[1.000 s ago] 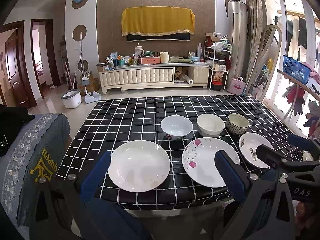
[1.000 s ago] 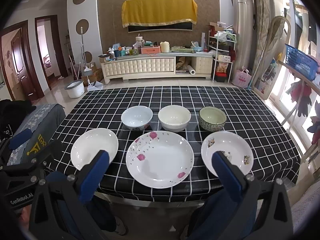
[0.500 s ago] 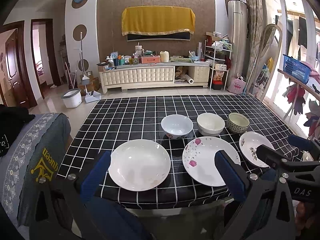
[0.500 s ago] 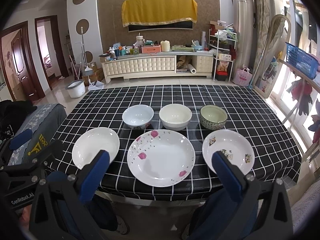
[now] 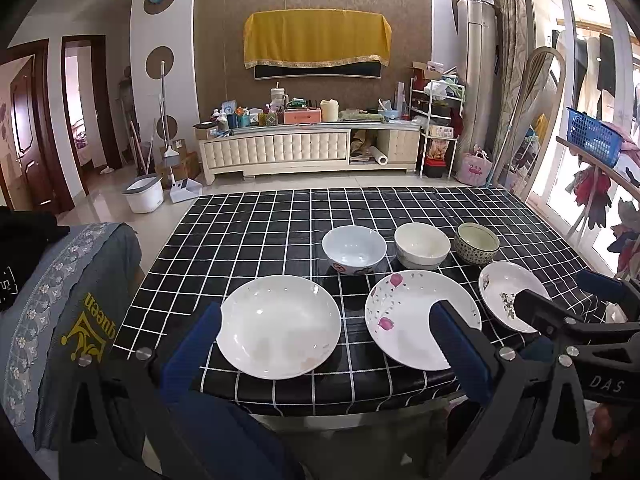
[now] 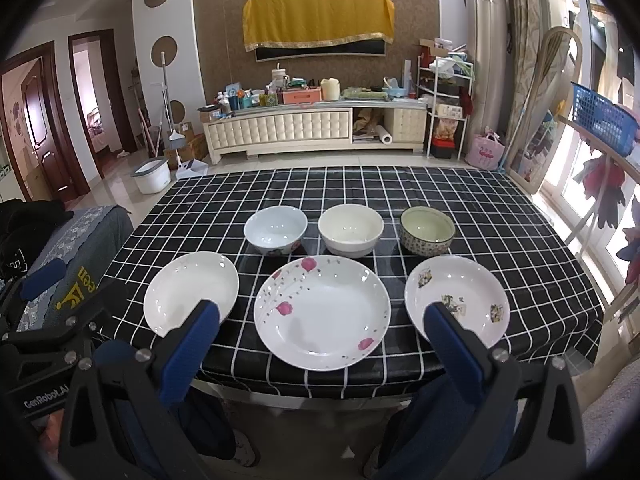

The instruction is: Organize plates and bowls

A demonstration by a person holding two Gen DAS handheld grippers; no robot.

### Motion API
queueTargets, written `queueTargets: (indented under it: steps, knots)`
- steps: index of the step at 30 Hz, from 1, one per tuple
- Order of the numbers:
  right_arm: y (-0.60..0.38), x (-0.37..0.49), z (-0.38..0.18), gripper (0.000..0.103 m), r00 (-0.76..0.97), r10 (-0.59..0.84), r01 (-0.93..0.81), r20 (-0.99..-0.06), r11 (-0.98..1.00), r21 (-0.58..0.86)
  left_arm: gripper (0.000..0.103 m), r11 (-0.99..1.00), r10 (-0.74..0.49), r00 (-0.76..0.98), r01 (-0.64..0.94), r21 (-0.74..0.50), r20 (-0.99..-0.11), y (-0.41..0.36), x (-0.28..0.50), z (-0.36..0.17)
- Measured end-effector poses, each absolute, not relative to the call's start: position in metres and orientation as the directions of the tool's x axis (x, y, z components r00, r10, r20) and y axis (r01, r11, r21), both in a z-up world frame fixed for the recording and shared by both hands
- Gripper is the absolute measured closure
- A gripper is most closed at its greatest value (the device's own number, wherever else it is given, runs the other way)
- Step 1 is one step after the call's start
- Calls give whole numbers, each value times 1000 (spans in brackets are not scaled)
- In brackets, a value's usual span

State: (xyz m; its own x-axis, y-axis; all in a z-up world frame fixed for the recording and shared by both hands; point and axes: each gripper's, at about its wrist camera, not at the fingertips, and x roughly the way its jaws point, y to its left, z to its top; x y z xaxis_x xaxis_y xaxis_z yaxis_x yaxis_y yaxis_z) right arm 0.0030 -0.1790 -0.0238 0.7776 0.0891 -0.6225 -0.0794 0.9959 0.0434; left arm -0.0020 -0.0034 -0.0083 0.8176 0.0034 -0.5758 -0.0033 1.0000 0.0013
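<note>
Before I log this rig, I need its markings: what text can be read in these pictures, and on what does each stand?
"DAS": on the right gripper body, seen in the left wrist view.
"GenRobot.AI": on the left gripper body, seen in the right wrist view.
"queen", upside down, yellow: on the grey cloth left of the table.
Labels on the TV cabinet's clutter: too small to read.

Six dishes are sitting on the tabletop (image 6: 500, 216) in two rows. In the right wrist view, the front row is running across the lower middle of the frame: left plate (image 6: 190, 290), centre plate (image 6: 322, 318), right plate (image 6: 456, 304). The back row is lying directly above it: left bowl (image 6: 276, 230), middle bowl (image 6: 351, 230), right bowl (image 6: 427, 230). A cabinet (image 6: 316, 130) is standing behind the tabletop, in the upper centre. A bucket (image 6: 152, 174) is sitting on the floor at centre left.
</note>
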Motion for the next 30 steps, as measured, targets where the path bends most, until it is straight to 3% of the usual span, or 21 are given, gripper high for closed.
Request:
queueTargets:
  steps: [30]
  knots:
    - [-179,8,-16,0,776,99,-87,-623,995,49,0,1000,-14,815,10,-11,-580,0,2,-1]
